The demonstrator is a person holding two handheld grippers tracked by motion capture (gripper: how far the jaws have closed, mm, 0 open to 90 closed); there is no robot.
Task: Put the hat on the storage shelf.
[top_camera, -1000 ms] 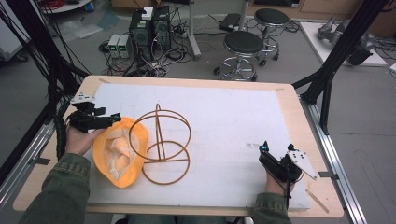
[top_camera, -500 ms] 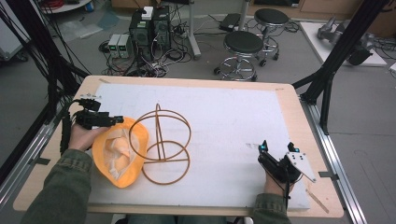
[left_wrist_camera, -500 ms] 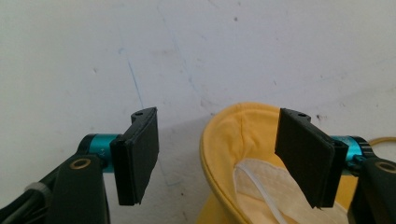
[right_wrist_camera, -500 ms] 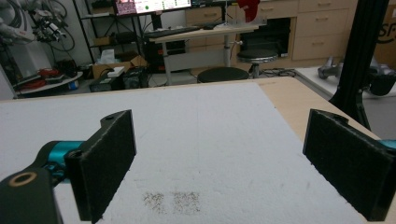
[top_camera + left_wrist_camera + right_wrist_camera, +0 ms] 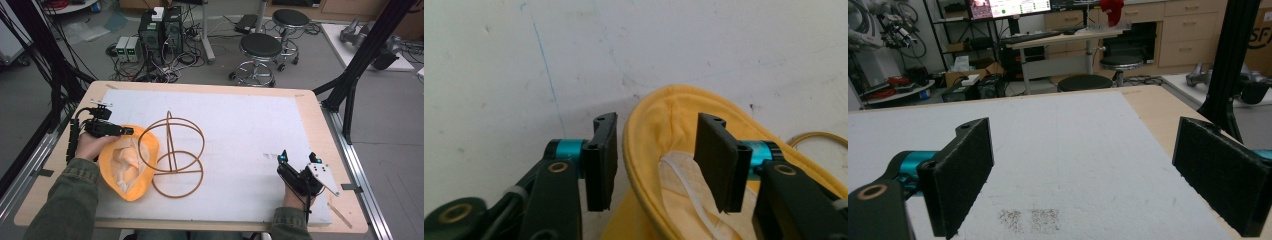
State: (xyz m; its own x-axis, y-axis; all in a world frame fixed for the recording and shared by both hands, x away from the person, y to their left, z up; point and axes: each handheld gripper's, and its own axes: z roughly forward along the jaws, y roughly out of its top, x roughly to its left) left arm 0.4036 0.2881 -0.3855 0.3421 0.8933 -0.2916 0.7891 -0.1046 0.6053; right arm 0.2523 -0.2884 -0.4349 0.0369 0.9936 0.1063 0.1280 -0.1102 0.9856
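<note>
Now upturned yellow hat (image 5: 125, 172) holds its cream lining (image 5: 127, 162)

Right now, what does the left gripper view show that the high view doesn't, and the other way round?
Left gripper view: the left tool straddles the yellow hat's rim, one jaw outside, one over the pale lining; the jaws have just been closing, and a gap remains beside each pad.

High view: the wire hat stand, the right tool resting open at the pad's near right, stools and computers behind the table.

Both: the hat, the white pad, the left tool.
</note>
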